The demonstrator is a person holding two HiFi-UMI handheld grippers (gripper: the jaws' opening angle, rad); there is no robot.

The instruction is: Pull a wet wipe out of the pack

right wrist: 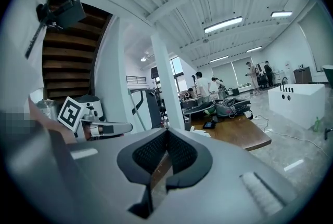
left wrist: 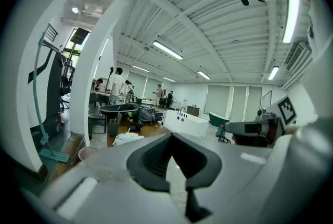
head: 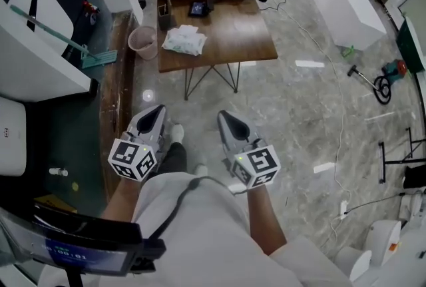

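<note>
Wipe pack (head: 184,40): white, crumpled, lying at upper centre on the brown table (head: 246,39).
Left gripper (head: 157,111): jaws closed, empty.
Right gripper (head: 224,117): jaws closed, empty.

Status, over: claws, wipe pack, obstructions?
Left claw shut, empty; right claw shut, empty. White crumpled wipe pack on brown wooden table, untouched, well ahead. Only grey floor between.

Wooden table (head: 239,32): wipe pack (head: 184,40), small dark device (head: 198,8), dark cup (head: 164,16).
</note>
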